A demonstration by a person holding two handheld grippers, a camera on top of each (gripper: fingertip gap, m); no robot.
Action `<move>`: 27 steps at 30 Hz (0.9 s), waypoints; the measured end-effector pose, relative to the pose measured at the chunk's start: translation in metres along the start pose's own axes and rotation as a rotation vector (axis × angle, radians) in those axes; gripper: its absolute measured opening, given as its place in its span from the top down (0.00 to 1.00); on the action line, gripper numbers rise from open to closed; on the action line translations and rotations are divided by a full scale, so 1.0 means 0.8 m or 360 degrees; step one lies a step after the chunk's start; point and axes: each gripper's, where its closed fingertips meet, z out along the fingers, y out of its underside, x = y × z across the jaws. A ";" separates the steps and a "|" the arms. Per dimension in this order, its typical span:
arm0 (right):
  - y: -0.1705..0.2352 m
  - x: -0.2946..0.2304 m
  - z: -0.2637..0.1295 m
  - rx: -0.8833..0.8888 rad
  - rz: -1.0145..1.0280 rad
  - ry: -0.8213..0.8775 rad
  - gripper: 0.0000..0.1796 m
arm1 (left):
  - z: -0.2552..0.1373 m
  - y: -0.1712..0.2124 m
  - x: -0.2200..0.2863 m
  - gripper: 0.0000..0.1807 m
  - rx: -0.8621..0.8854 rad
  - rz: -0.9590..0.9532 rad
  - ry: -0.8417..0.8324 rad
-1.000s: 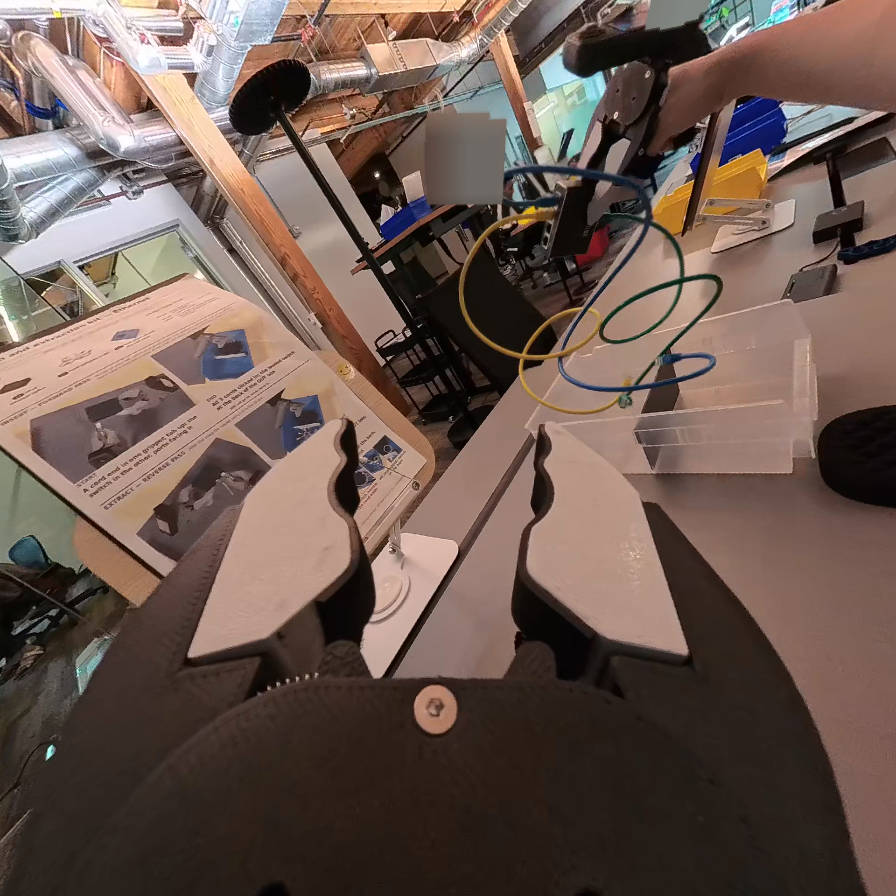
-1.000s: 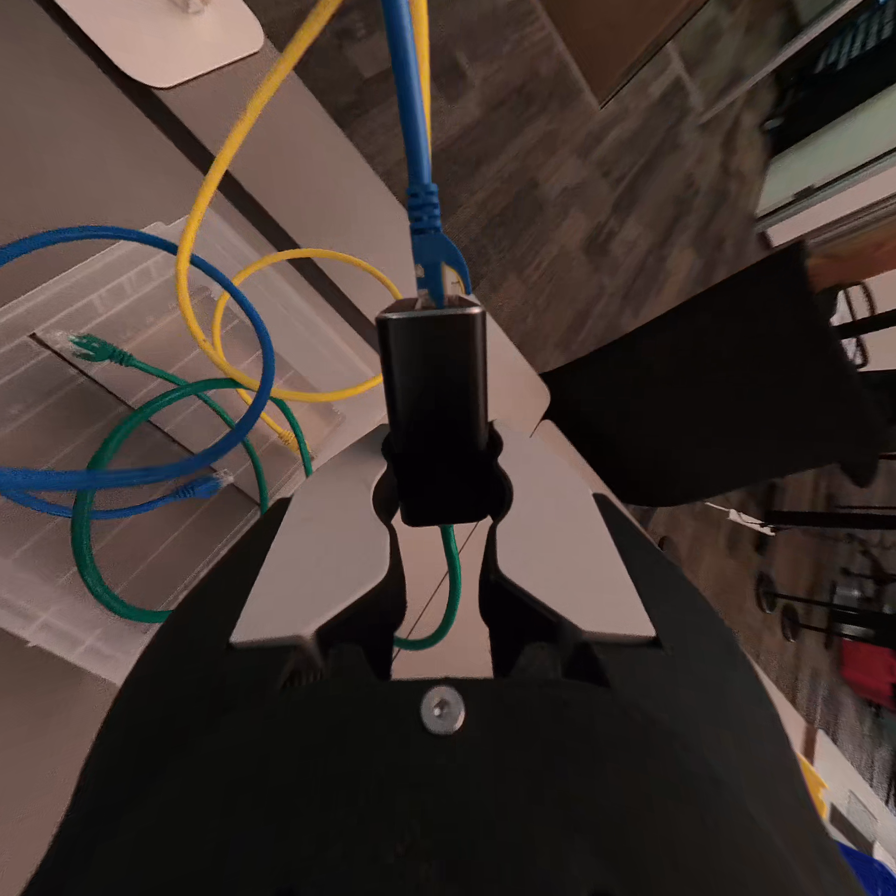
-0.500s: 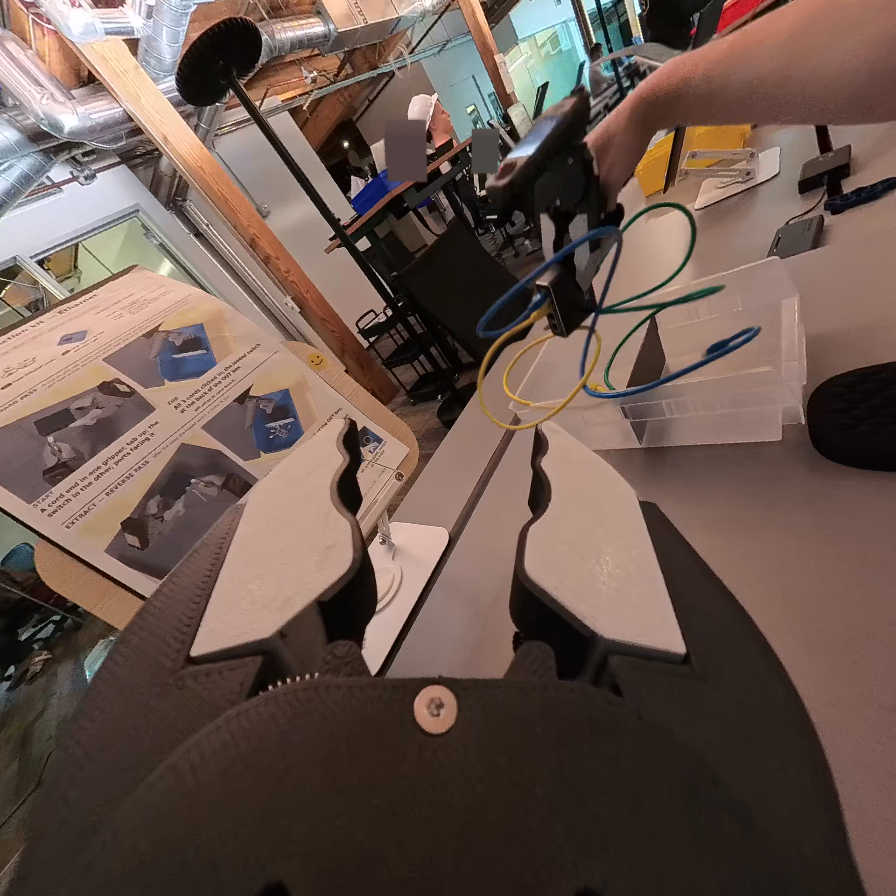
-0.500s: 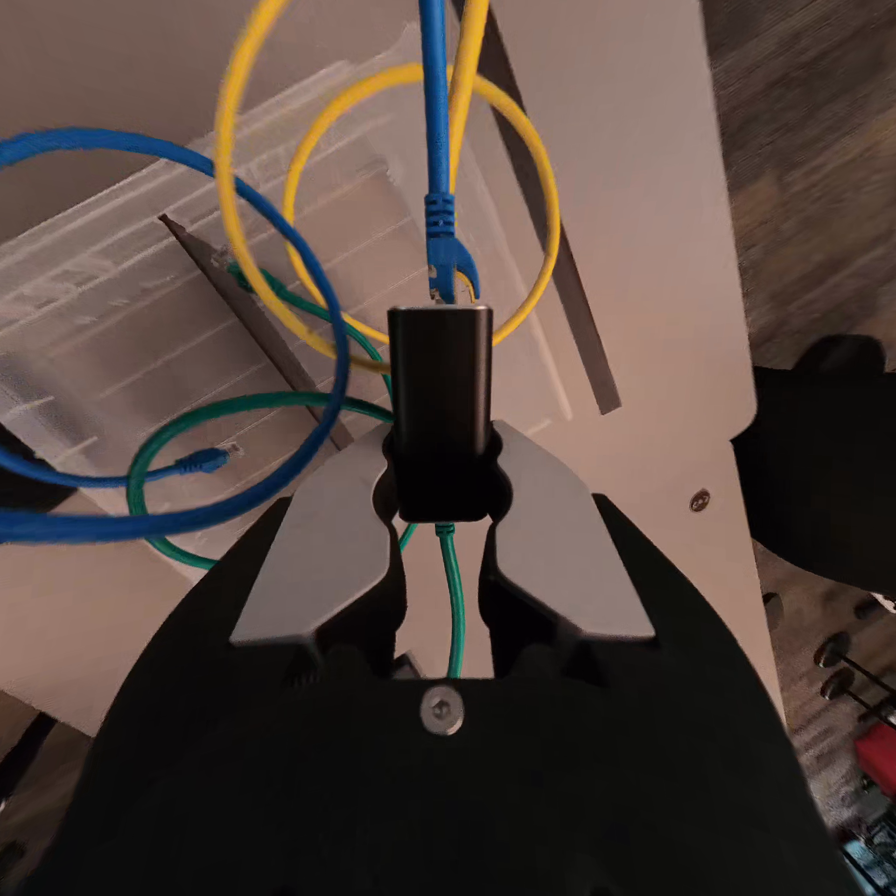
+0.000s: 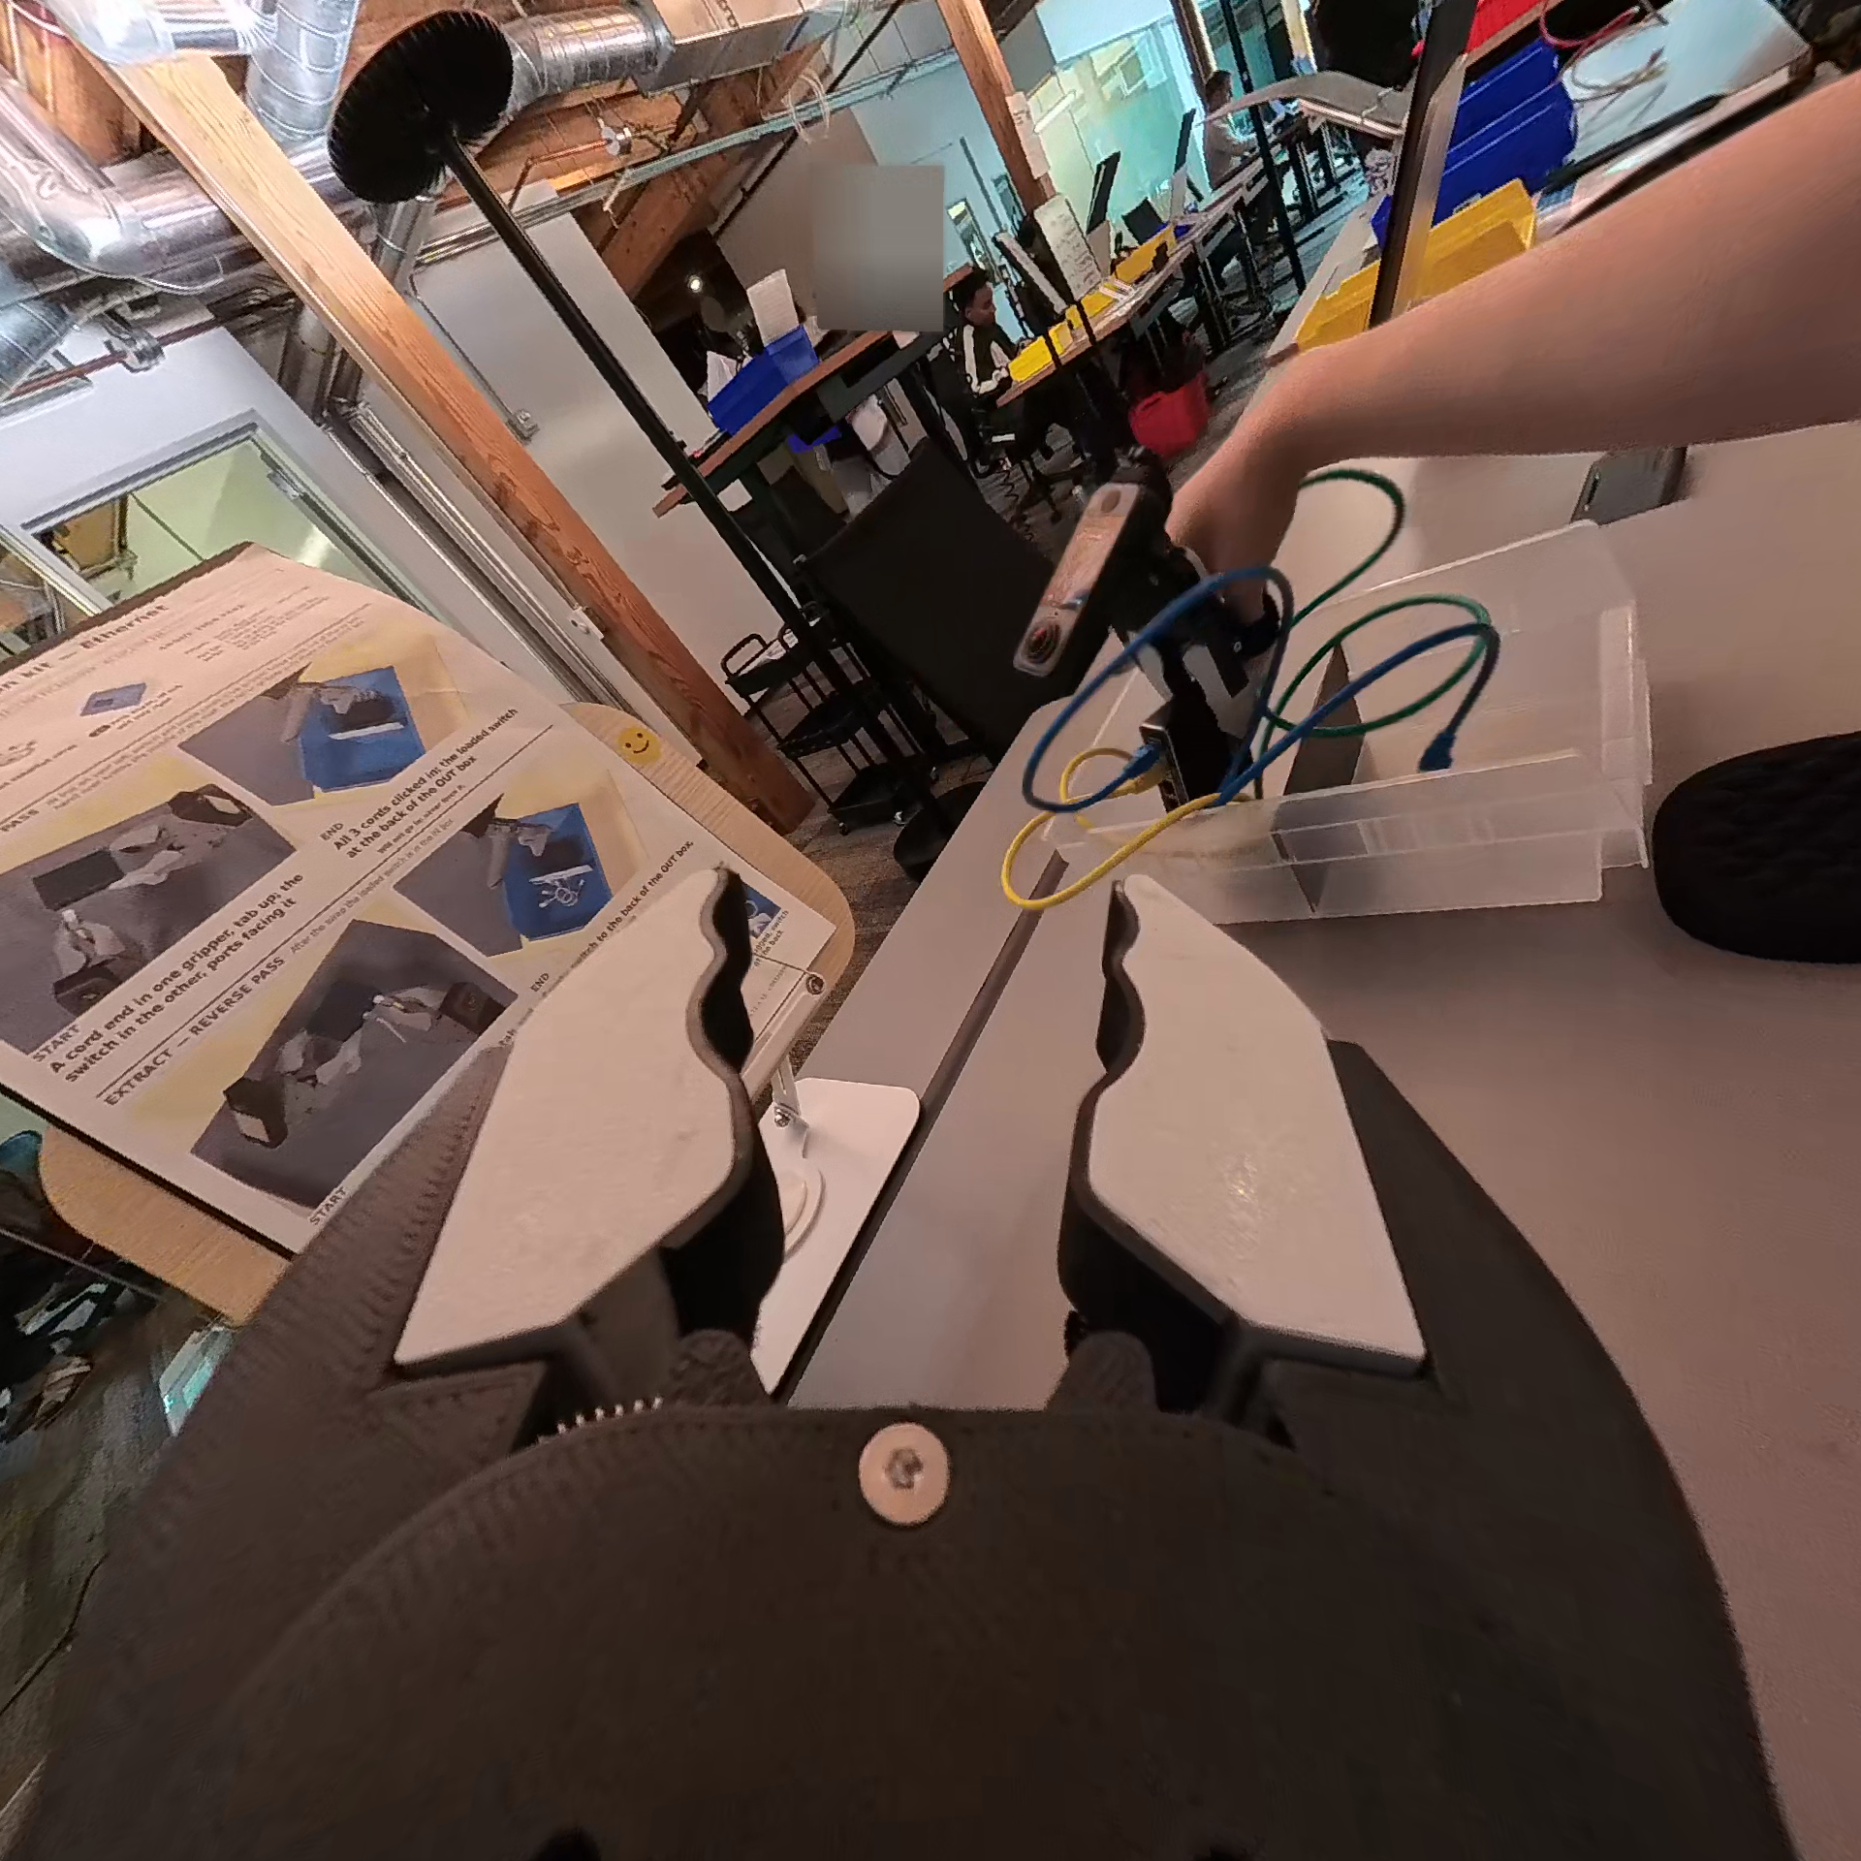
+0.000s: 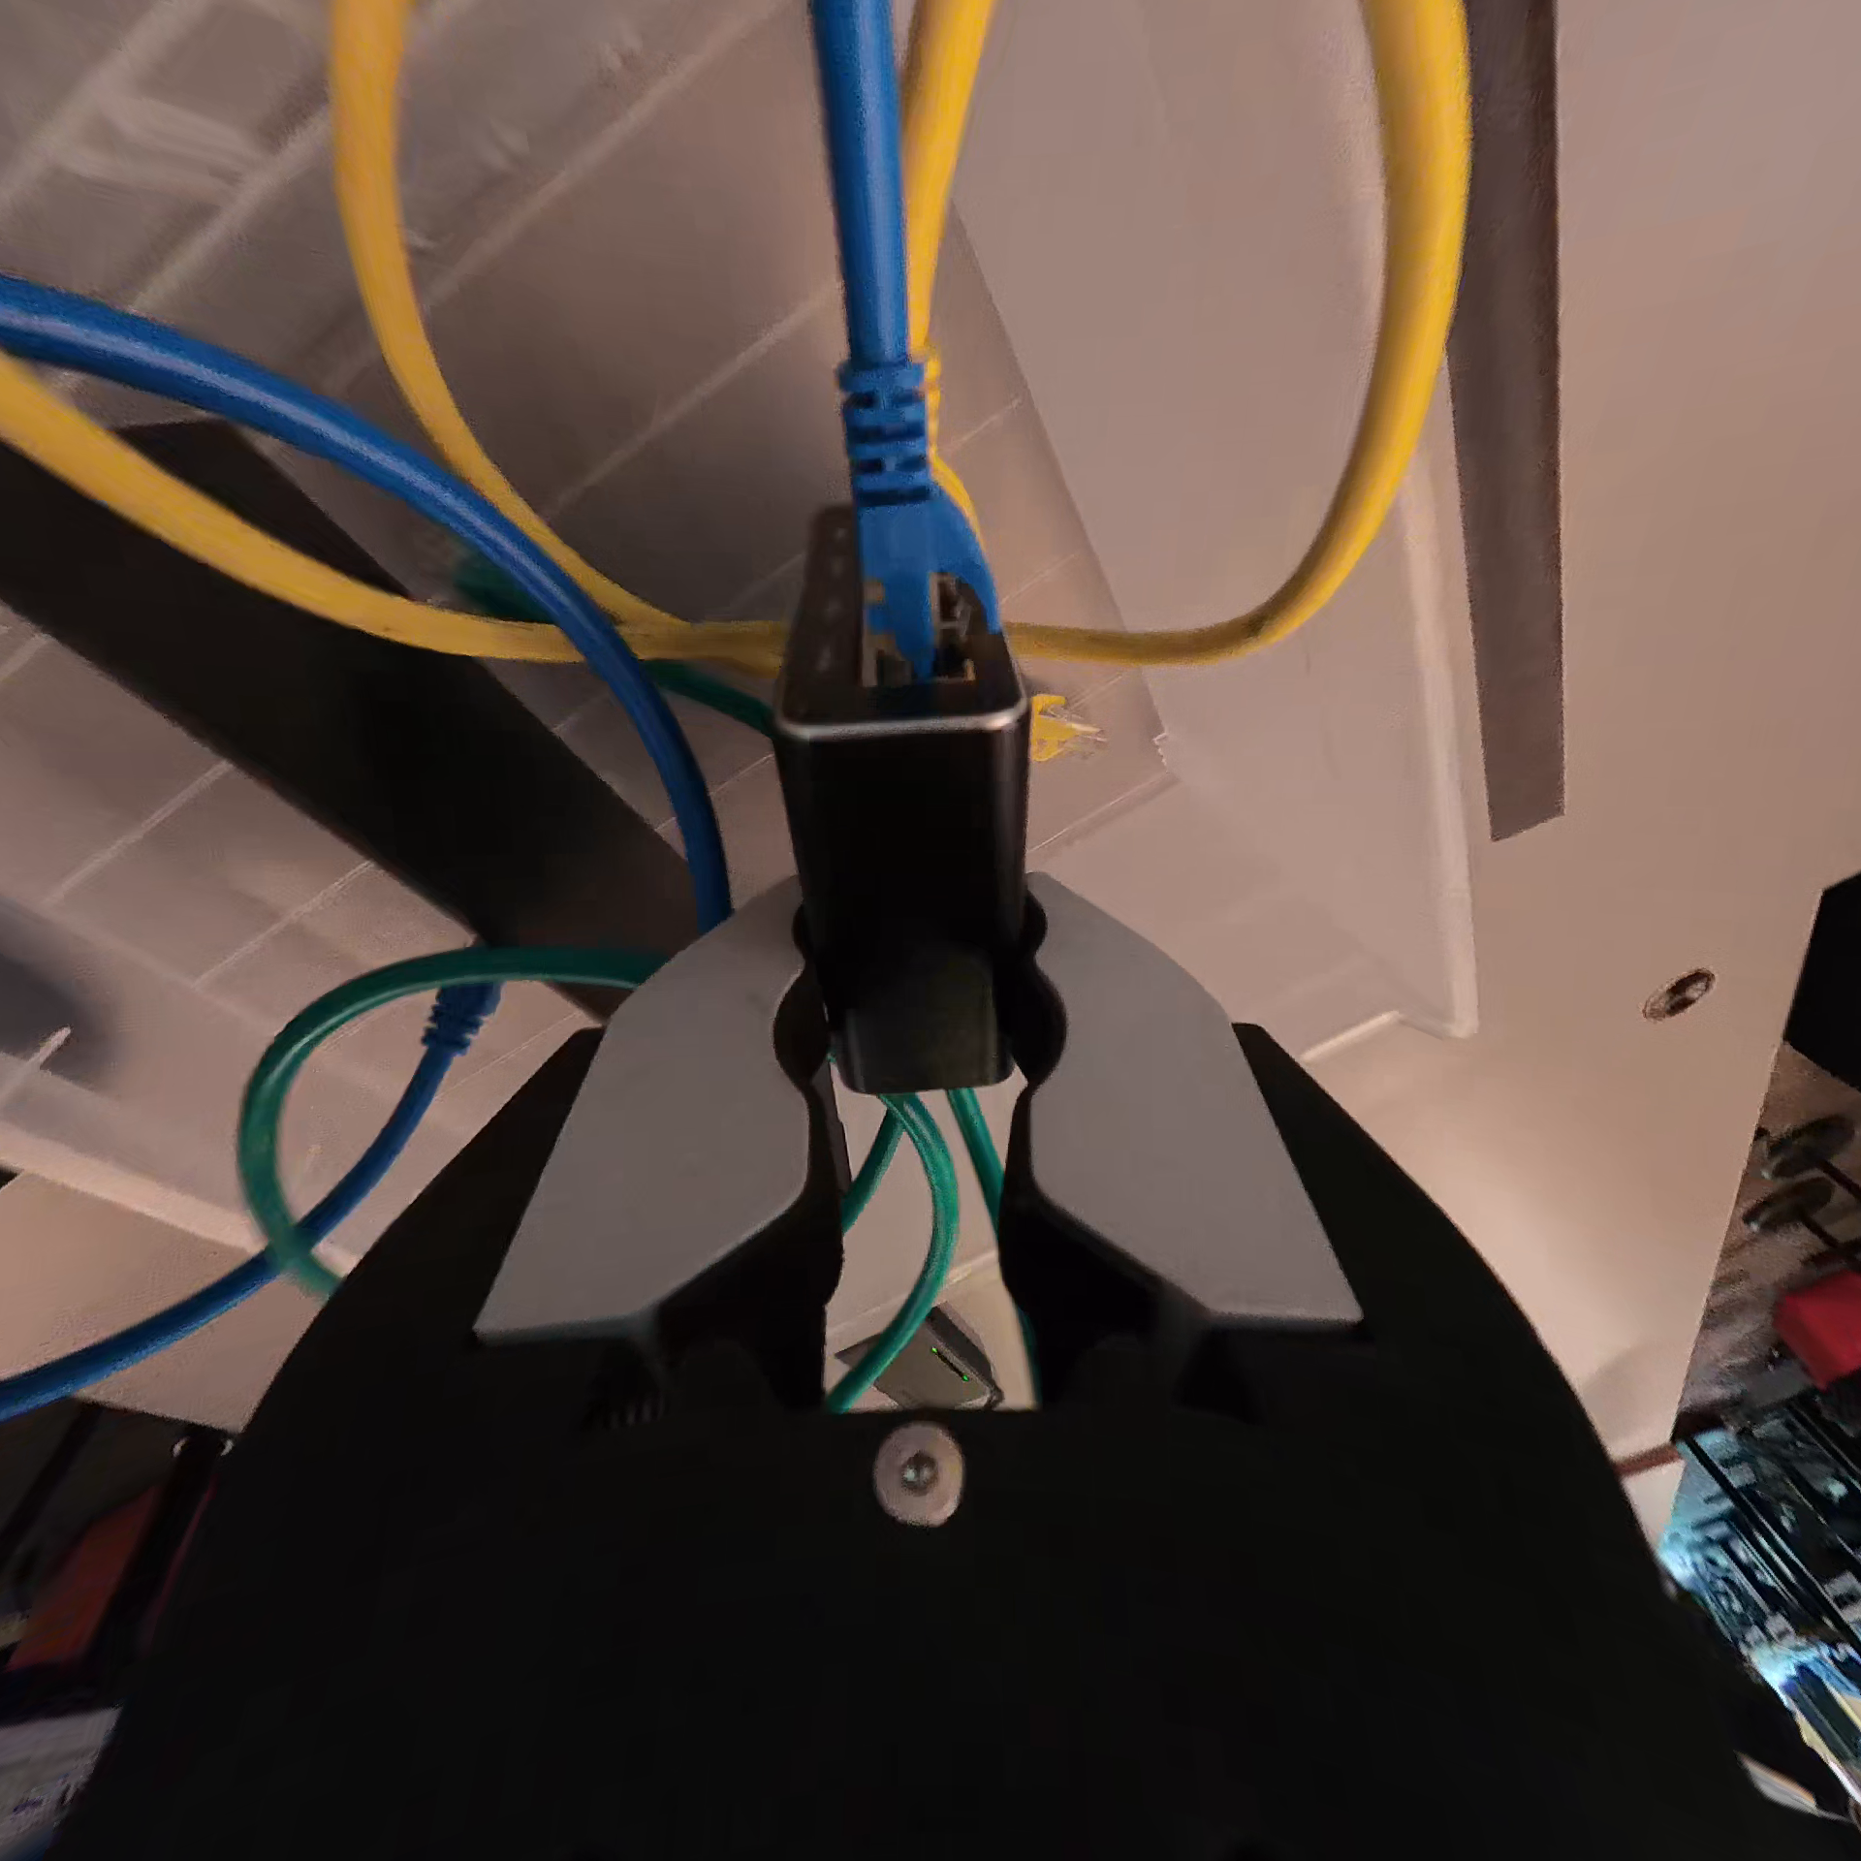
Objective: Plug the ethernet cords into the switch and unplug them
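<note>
So the switch (image 6: 906, 806) is a slim black box sticking straight out along the fingers of the right hand-held gripper (image 6: 911, 997), which is clamped on its near end, with blue (image 6: 886, 302), yellow (image 6: 1410, 403) and green cords (image 6: 302, 1108) hanging off it. It's held over the clear tray (image 5: 1511, 806) on the bench (image 5: 1511, 1158). The left hand-held gripper (image 5: 921, 906) sits well back, fingers apart and empty, so the right one's way closer.

Three ethernet cords: one blue (image 6: 876, 302), one yellow (image 6: 1410, 352), one green (image 6: 302, 1057), one black switch (image 6: 906, 826), one clear tray (image 5: 1511, 836)
</note>
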 end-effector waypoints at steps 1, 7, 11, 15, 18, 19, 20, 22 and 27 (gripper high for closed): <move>0.002 0.003 0.003 -0.0006 0.0016 0.0034 0.80 | 0.000 0.001 0.000 0.63 -0.0009 0.0001 0.0003; 0.000 0.032 -0.044 0.0305 0.0179 0.0280 0.73 | -0.013 0.009 -0.011 0.61 -0.0055 -0.0044 -0.0041; 0.013 0.044 -0.129 0.0714 0.0300 0.0491 0.72 | -0.026 0.016 -0.030 0.59 -0.0089 -0.0120 -0.0144; 0.052 0.036 -0.186 0.0956 0.0445 0.0625 0.69 | -0.038 0.017 -0.039 0.60 -0.0060 -0.0196 -0.0172; 0.095 0.010 -0.198 0.1081 0.0609 0.0692 0.69 | -0.058 0.018 -0.049 0.59 -0.0099 -0.0203 -0.0262; 0.113 0.002 -0.193 0.1118 0.0730 0.0693 0.69 | -0.068 0.019 -0.053 0.58 -0.0124 -0.0229 -0.0312; 0.130 -0.007 -0.183 0.1146 0.0856 0.0652 0.69 | -0.079 0.019 -0.058 0.58 -0.0136 -0.0262 -0.0365; 0.157 -0.031 -0.149 0.1170 0.1079 0.0488 0.68 | -0.104 0.023 -0.070 0.58 -0.0181 -0.0366 -0.0458; 0.185 -0.070 -0.050 0.1048 0.1411 0.0181 0.66 | -0.201 0.124 -0.114 0.55 -0.0791 -0.0811 -0.0727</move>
